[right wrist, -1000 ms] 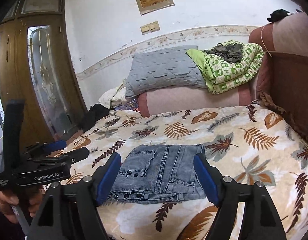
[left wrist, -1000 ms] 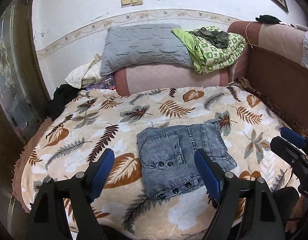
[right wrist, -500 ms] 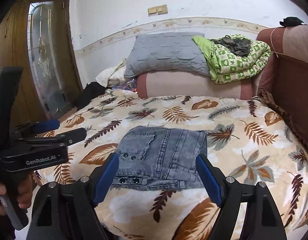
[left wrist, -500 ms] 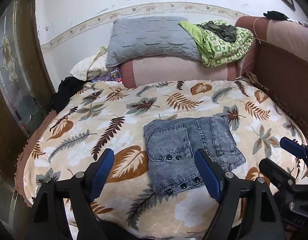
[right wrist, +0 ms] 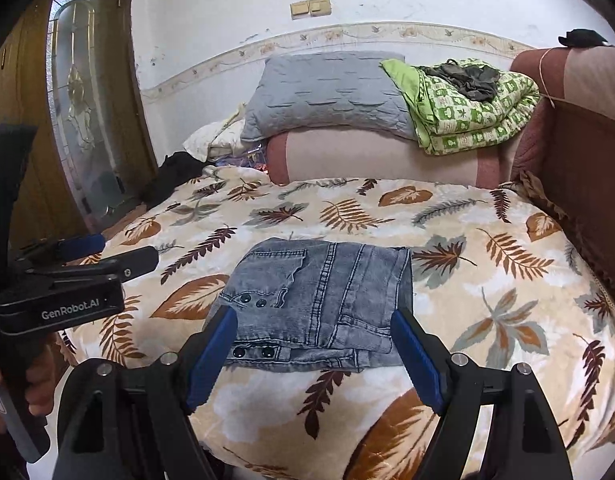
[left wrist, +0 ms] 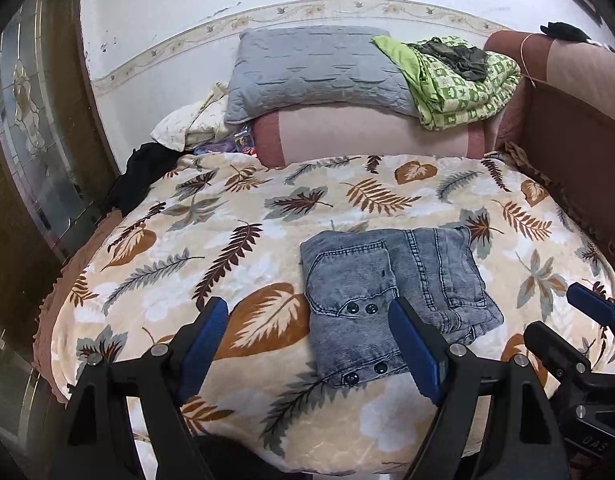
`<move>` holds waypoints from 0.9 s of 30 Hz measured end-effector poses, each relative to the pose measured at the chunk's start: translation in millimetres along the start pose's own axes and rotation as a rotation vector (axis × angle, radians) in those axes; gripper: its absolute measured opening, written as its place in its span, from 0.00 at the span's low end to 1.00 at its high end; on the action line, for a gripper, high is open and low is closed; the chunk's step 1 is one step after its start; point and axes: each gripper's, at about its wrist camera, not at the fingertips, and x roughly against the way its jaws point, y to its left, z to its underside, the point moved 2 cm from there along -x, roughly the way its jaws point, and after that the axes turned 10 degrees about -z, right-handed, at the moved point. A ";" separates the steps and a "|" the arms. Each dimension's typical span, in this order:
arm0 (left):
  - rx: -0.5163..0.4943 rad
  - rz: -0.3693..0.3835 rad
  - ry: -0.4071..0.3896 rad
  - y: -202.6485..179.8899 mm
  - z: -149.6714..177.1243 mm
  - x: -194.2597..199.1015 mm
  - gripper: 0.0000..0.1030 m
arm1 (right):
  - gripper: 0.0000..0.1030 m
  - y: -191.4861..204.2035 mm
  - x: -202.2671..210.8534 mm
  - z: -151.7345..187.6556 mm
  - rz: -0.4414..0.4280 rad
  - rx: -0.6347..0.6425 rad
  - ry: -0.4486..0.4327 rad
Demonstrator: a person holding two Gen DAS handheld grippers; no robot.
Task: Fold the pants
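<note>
Grey denim pants (left wrist: 387, 288) lie folded into a compact rectangle on the leaf-print blanket (left wrist: 235, 240), snap buttons toward the near edge. My left gripper (left wrist: 307, 320) hovers open above the bed's near edge, and its right finger overlaps the pants' near side in the picture. In the right wrist view the pants (right wrist: 323, 288) lie just beyond my right gripper (right wrist: 313, 324), which is open and holds nothing. The left gripper (right wrist: 115, 250) shows at the left, held by a hand (right wrist: 11, 380). The right gripper (left wrist: 569, 324) shows at the far right of the left wrist view.
A grey pillow (left wrist: 315, 68) and a green patterned quilt (left wrist: 459, 80) rest on a pink bolster (left wrist: 367, 136) at the head. A brown headboard (left wrist: 579, 140) runs along the right. A wooden door with glass (right wrist: 83, 120) stands left. Dark clothing (left wrist: 143, 172) lies at the bed's far-left corner.
Both views have tipped downward, so the pants sit higher in each picture. The right gripper has sunk a little toward the bed. The pants have not moved and both jaws stay wide.
</note>
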 end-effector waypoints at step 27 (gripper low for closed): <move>-0.041 -0.032 0.035 -6.9 4.7 -6.9 0.80 | 0.79 -3.2 -9.0 6.3 0.009 -0.017 0.044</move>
